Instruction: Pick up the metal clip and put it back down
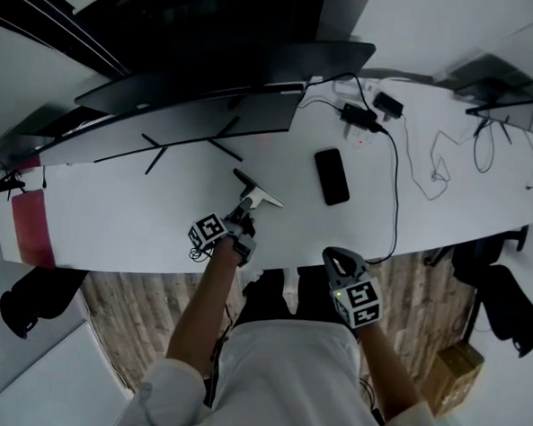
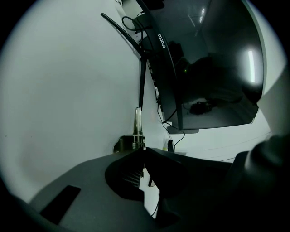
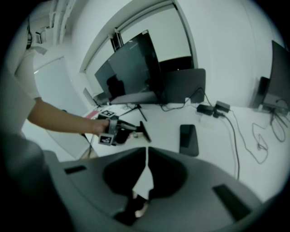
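Your left gripper (image 1: 246,214) is clenched on the metal clip (image 1: 259,195). In the left gripper view its dark ribbed pads (image 2: 130,177) meet on the clip's near end, and a thin, shiny lever (image 2: 137,123) stands up beyond the tips above a coiled spring barrel. From the head view the clip is a flat wedge, pale on its broad face with a dark edge, just past the gripper's tips over the smooth white desk (image 1: 131,217), in front of the wide curved monitor (image 1: 201,105). You cannot tell whether it rests on the desk or is lifted clear. A glossy black phone (image 1: 332,176) lies flat to its right, well apart, with a thin black cable (image 1: 395,197) beyond. Your right gripper (image 1: 332,254) hangs off the desk's near edge, its matte grey jaws closed on each other with nothing between them
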Demonstrator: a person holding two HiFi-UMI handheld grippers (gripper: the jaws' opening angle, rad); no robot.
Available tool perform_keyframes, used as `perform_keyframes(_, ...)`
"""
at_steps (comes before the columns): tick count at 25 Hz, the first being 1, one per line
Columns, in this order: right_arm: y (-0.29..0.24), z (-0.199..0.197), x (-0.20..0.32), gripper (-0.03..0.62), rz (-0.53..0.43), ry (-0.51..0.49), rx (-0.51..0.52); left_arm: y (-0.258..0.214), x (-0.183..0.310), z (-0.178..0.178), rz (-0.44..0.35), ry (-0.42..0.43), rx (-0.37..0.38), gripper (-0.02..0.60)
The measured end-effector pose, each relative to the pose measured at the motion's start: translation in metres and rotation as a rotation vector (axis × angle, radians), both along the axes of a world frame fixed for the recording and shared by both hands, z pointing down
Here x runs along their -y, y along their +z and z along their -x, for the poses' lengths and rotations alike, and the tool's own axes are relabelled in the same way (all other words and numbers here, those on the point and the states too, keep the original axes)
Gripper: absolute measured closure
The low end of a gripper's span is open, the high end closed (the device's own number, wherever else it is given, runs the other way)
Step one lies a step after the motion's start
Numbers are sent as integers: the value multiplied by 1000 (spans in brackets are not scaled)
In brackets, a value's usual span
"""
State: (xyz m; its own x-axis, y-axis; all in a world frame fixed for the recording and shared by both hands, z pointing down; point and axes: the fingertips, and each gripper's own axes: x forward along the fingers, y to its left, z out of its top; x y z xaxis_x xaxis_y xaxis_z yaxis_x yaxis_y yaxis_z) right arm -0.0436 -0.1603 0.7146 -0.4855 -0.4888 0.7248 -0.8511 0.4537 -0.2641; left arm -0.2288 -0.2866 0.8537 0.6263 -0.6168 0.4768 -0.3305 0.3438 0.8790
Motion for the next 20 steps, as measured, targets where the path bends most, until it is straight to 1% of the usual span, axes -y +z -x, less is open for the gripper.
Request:
perform_keyframes(5, -6, -3, -2, 559, -20, -9, 2, -14, -5, -1, -16, 4, 7, 548)
perform_keyframes(20, -28, -18, -9, 559, -79, -41, 2, -69, -36, -13, -62, 0, -18, 548)
